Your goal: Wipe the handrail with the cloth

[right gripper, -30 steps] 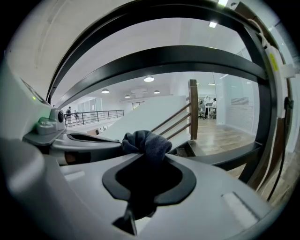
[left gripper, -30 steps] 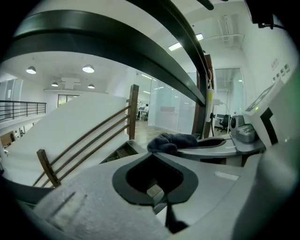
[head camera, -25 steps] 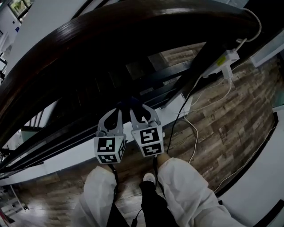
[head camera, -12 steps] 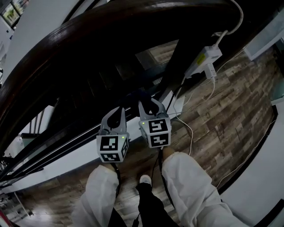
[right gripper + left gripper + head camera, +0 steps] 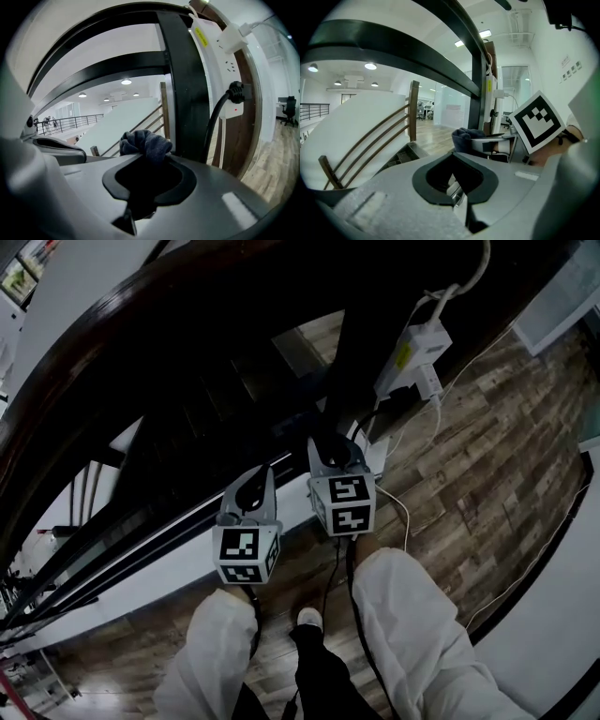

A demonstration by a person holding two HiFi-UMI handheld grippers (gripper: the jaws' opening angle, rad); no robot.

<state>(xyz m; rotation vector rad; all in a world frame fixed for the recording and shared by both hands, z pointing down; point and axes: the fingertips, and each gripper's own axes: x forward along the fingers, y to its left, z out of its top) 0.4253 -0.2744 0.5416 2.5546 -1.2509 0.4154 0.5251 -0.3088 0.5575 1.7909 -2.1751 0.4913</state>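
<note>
Clamps the bunched cloth (image 5: 143, 143) in the right gripper (image 5: 330, 444), below the handrail (image 5: 187, 324) at 12 o'clock, likely for lifting onto it; holds the left gripper (image 5: 253, 487) closed, empty, at 8 o'clock.

Handrail (image 5: 202, 292) runs off the top and left edges of the head view. Cloth (image 5: 143, 141): only a dark bunch shows above the right hand-held gripper (image 5: 140, 171), and the rest is hidden inside it. Power strip (image 5: 410, 357) cable leaves the top edge.
</note>
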